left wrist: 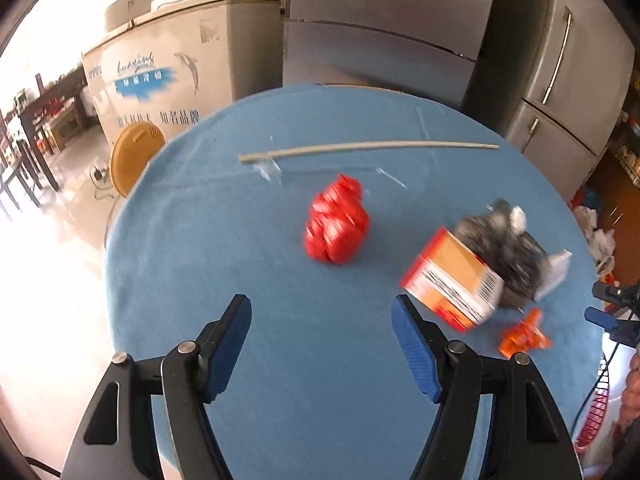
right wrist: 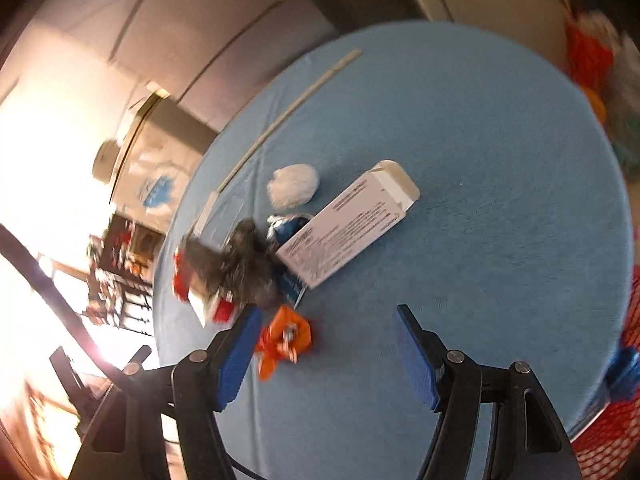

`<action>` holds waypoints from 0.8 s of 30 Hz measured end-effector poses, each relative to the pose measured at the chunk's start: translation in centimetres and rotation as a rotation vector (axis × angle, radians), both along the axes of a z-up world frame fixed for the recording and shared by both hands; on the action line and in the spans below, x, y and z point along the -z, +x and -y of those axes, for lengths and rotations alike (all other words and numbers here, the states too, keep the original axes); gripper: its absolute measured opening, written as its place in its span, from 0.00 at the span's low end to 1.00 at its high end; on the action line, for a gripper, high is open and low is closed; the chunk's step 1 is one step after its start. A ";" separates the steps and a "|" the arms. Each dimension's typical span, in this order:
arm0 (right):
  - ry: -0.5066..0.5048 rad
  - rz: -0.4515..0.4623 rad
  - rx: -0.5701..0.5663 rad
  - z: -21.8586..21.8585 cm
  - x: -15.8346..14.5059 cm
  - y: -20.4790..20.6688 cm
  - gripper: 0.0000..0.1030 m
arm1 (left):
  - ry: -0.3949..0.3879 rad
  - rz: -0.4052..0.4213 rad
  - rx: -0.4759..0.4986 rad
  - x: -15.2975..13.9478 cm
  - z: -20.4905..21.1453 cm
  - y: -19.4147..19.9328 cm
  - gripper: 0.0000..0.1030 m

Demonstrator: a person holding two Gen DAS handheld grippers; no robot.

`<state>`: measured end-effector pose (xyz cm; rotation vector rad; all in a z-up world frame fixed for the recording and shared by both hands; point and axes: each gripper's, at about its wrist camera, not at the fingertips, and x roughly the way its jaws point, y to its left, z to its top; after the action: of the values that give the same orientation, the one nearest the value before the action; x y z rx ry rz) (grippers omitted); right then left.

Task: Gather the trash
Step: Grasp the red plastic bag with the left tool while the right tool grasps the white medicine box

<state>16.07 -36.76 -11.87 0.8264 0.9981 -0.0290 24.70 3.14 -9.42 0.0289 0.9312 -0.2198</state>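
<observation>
Both grippers open and empty above scattered trash on the blue bench (left wrist: pixel 248 248).

The left gripper (left wrist: pixel 322 344) hangs near the red wrapper (left wrist: pixel 337 224); the right gripper (right wrist: pixel 326 354) sits beside the orange scrap (right wrist: pixel 284 338). The white carton (right wrist: pixel 348 224) lies flat, long axis running near-left to far-right; closing on its length could knock it away.

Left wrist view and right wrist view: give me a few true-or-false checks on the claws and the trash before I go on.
1. The left claw is open with nothing between its pads. True.
2. The right claw is shut on the white carton. False: it is open and the carton lies on the blue table.
3. The red crumpled bag lies on the table. True.
4. The long thin stick stands upright. False: it lies flat.
5. An orange wrapper lies beside the right claw's left pad. True.
</observation>
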 end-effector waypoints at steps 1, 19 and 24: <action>0.031 -0.015 0.020 0.5 0.5 0.7 0.69 | 0.007 0.001 0.001 0.1 -0.1 0.7 0.71; -0.018 -0.169 0.215 0.8 4.4 9.2 0.76 | -0.024 -0.079 0.046 4.0 1.9 9.7 0.71; -0.134 -0.163 0.167 -0.8 4.1 11.3 0.47 | -0.053 -0.086 0.077 4.6 2.5 10.2 0.71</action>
<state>27.41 -35.98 -16.01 0.7915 1.0651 -0.3071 34.86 0.65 -14.02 0.0065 1.0107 -0.3193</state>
